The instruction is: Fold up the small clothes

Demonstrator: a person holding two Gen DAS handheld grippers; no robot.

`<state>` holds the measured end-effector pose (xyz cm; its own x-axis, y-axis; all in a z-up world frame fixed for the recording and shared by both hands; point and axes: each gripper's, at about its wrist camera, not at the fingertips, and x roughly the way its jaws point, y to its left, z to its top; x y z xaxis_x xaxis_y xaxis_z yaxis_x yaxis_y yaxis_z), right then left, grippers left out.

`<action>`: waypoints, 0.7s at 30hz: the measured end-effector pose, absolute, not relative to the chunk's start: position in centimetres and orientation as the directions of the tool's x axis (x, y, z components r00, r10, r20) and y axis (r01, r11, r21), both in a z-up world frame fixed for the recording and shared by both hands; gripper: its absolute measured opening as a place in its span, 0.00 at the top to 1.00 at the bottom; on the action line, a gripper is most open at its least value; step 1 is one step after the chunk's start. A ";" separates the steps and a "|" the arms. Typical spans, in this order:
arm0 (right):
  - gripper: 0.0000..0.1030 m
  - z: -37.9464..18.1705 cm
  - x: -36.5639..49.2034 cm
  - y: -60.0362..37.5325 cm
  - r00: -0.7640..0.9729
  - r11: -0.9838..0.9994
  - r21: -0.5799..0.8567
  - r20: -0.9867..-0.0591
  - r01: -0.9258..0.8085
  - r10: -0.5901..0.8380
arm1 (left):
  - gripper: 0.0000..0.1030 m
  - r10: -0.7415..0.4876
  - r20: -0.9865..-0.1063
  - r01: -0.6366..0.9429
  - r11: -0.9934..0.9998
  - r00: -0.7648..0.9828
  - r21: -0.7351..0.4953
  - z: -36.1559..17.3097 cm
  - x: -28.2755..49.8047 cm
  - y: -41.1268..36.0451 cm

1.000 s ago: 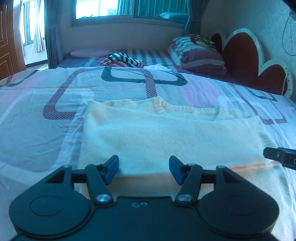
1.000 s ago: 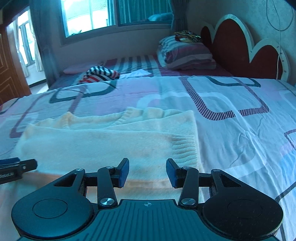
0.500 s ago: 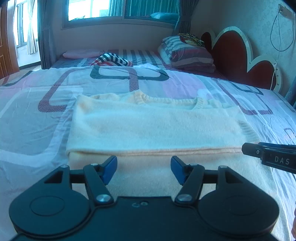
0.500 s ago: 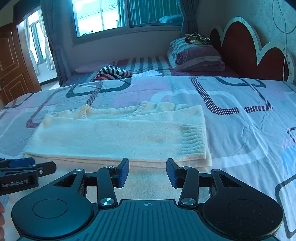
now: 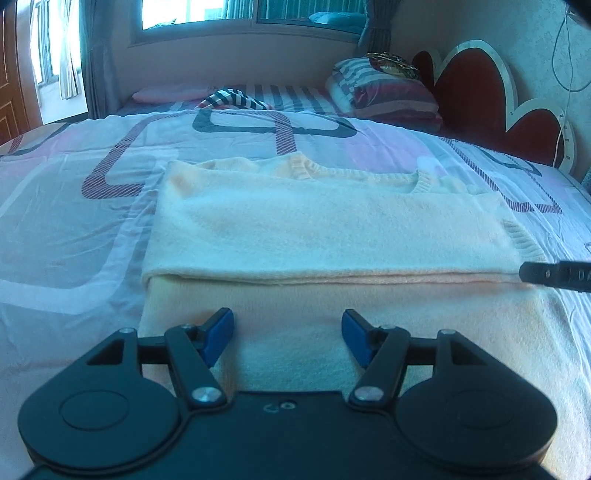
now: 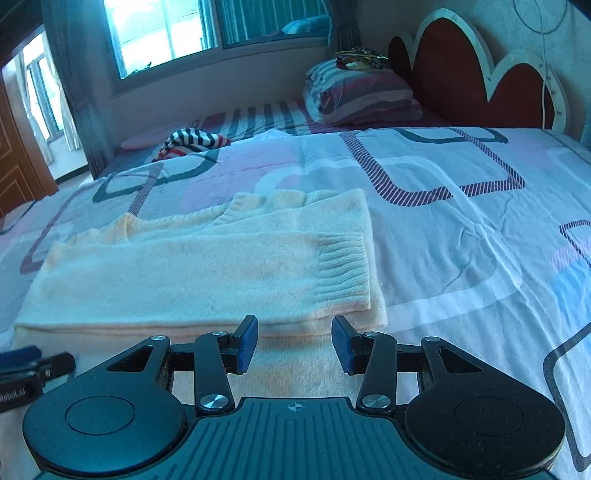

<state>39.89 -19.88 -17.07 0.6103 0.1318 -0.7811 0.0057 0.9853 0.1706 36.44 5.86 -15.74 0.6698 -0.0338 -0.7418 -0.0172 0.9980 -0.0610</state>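
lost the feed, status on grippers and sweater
Left gripper and right gripper open, empty. Cream sweater part-folded on bed. Nothing in the way.

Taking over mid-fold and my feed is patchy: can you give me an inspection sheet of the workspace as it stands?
Surface: bed with patterned pink-and-white bedsheet, lightly creased.
Job's things: cream knitted sweater lying flat, sleeve with ribbed cuff folded across the body.
Clutter: striped garment bunched at the far side; stacked striped pillows.
Grippers: left hand-held gripper open over the sweater's near part, holding nothing; right hand-held gripper open, holding nothing.
Cables: white cable hanging on the wall.
Surroundings: red scalloped headboard, window.
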 end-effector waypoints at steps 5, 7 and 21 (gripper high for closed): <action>0.58 -17.9 40.9 -21.5 0.597 0.979 0.188 -0.795 0.074 0.108 | 0.36 -0.030 -0.736 -0.009 0.999 0.676 -0.050 -15.9 36.3 5.7; 0.67 -18.4 41.1 -21.6 0.592 0.980 0.186 -0.799 0.073 0.107 | 0.35 -0.028 -0.734 -0.007 0.999 0.678 -0.045 -16.0 36.2 5.6; 1.00 -17.2 40.4 -22.3 0.604 0.991 0.090 -0.797 0.096 0.014 | 0.35 -0.019 -0.747 -0.021 0.999 0.664 -0.043 -15.5 35.8 5.3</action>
<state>40.42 -22.34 -17.20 0.6040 0.0136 -0.7969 0.0965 0.9913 0.0900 35.78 5.34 -15.51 0.6643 -0.0187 -0.7472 -0.0207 0.9988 -0.0435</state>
